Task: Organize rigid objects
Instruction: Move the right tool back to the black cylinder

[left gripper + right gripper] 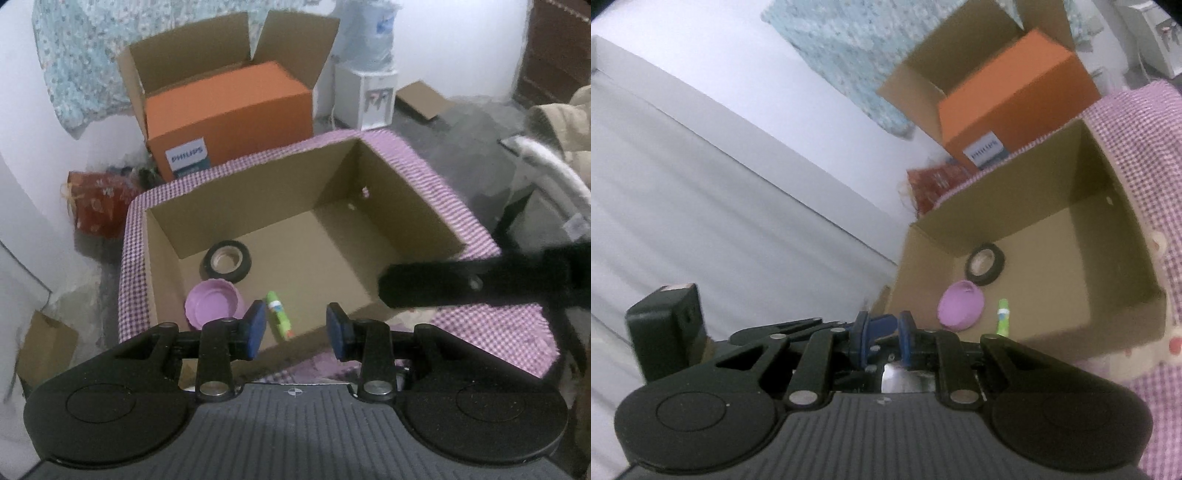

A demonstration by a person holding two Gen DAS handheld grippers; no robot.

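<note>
Directly ahead of and below the empty, partly open left gripper [295,330], an open cardboard box [413,206] holds a black tape roll [227,261], a lilac lid [214,304] and a green tube [279,319] lying lengthwise away from it, while the right gripper [882,341], nearly closed on something blue I cannot identify, sits left of the box.

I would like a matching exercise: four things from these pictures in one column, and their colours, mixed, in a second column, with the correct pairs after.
Things:
1. tape roll
2. round lid
3. small tube
4. Philips box

Colours:
a. orange
b. green
c. black
d. lilac

Pairs: 1-c, 2-d, 3-b, 4-a

The first three lie inside the open cardboard box; the Philips box stands behind it.
</note>
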